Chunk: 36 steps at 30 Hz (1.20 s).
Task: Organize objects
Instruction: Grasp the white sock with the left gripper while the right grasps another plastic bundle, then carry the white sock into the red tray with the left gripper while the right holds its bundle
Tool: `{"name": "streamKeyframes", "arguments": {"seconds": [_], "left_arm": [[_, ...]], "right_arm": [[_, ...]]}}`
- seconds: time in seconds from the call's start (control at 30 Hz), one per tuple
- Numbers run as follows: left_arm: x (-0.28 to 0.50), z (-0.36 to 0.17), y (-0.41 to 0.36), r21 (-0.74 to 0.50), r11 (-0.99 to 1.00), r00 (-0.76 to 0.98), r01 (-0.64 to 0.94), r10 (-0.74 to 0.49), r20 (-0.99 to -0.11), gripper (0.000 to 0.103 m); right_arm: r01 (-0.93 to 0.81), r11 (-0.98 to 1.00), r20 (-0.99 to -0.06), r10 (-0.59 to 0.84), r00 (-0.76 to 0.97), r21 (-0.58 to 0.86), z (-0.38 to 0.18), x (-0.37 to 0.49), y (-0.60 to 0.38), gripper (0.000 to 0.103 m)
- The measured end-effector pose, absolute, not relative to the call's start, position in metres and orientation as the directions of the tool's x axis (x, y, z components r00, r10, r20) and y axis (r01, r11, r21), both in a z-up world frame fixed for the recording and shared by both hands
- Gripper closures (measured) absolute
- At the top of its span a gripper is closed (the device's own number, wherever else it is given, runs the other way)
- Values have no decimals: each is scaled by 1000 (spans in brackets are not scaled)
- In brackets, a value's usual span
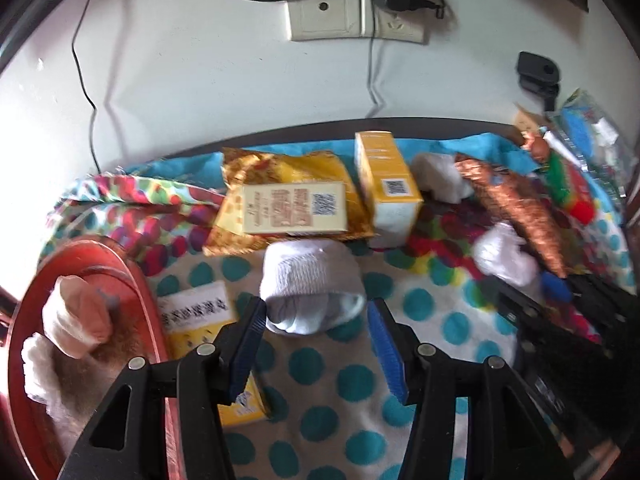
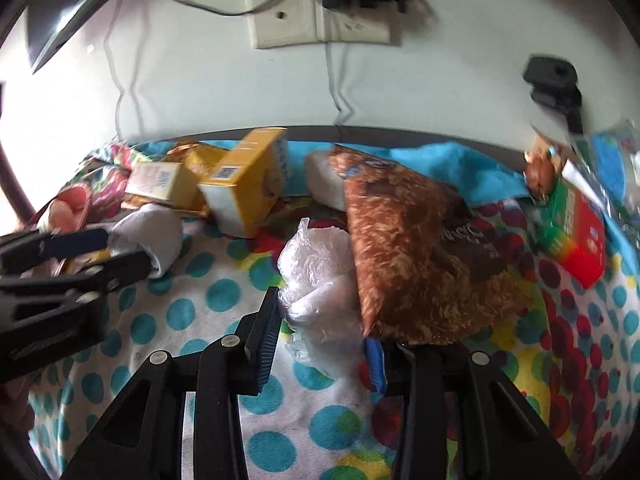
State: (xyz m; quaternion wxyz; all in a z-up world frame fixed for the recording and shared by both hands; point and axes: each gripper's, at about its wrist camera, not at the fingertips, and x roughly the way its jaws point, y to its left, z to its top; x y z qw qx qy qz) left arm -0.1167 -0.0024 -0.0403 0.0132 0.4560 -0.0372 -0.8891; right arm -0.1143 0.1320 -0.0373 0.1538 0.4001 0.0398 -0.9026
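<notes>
Rolled sock (image 1: 312, 286) — left hand-held gripper (image 1: 316, 324) angled down, straddling it.

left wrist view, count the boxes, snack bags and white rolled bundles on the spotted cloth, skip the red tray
boxes: 4 (cream box, tall yellow box, low yellow box, green and red box)
snack bags: 2 (gold bag, brown bag)
white bundles: 3 (sock roll, back bundle, plastic-wrapped bundle)
total: 9
</notes>
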Motion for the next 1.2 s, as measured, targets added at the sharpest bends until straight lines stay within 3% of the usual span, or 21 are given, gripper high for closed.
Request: {"name": "streamKeyframes", "arguments": {"seconds": [0.1, 0.23, 0.33, 0.47, 0.67, 0.93, 1.2], "left_arm": [[-123, -46, -4, 124, -992, -586, 12, -108, -803, 43], [-133, -58, -8, 77, -997, -550, -19, -54, -834, 41], [-135, -61, -5, 108, -994, -542, -22, -79, -837, 41], [-133, -60, -5, 110, -993, -558, -30, -75, -827, 41], [-131, -55, -20, 1, -1000, -560, 0, -1, -829, 45], [-116, -50, -7, 72, -997, -575, -33, -40, -817, 47], [-104, -42, -6, 46, -997, -572, -53, -8, -820, 47]], "right_arm": [[330, -944, -734, -235, -637, 15, -37, -115, 124, 68], [342, -939, -743, -247, -622, 25, -39, -117, 122, 68], [331, -942, -751, -256, -609, 53, -41, -120, 126, 67], [313, -947, -776, -248, -580, 69, -47, -127, 128, 67], [305, -950, -779, -242, -579, 69, -48, -128, 128, 66], [308, -951, -783, -219, -583, 37, -50, -127, 120, 65], [307, -951, -783, -218, -583, 37, -50, -127, 120, 65]]}}
